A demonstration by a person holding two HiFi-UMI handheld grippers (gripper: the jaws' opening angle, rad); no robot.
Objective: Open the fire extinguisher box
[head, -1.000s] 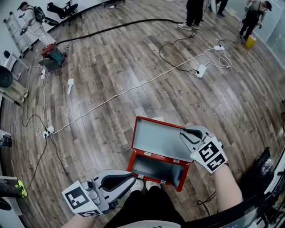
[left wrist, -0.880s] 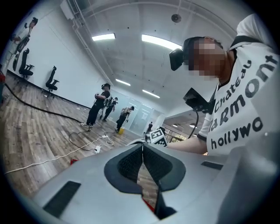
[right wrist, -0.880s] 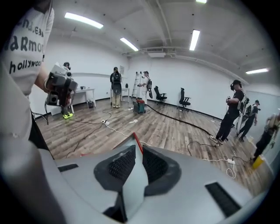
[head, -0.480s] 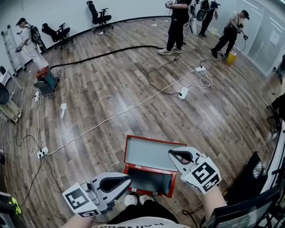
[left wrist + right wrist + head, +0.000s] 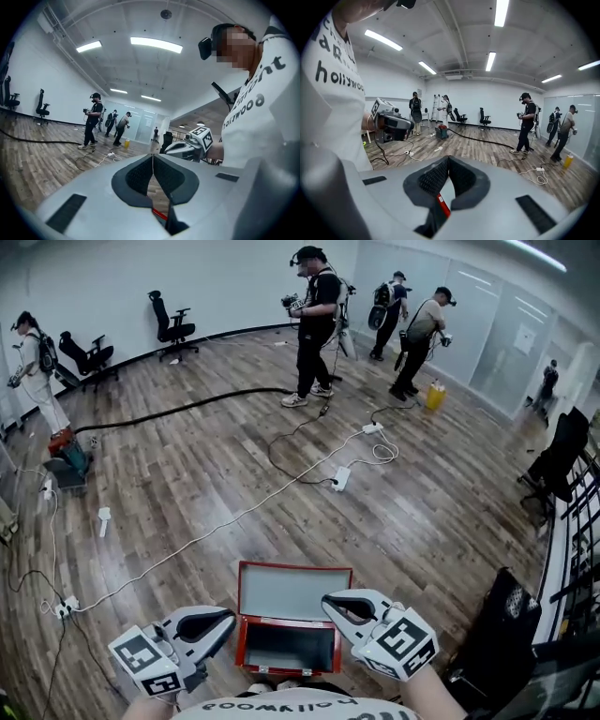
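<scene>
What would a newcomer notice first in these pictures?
A red box lies open on the wooden floor, low in the head view. The left gripper and the right gripper hang on either side of it, both shut and empty. Beyond, a white cable crosses the floor.

Clearance round the open box
We find the box (image 5: 241,649) mouth free from above and from our side; its upright lid (image 5: 293,592) walls off the far side. Bare floor (image 5: 169,474) lies left and beyond, crossed by a white cable (image 5: 225,521). A black bag (image 5: 511,624) crowds the right.
</scene>
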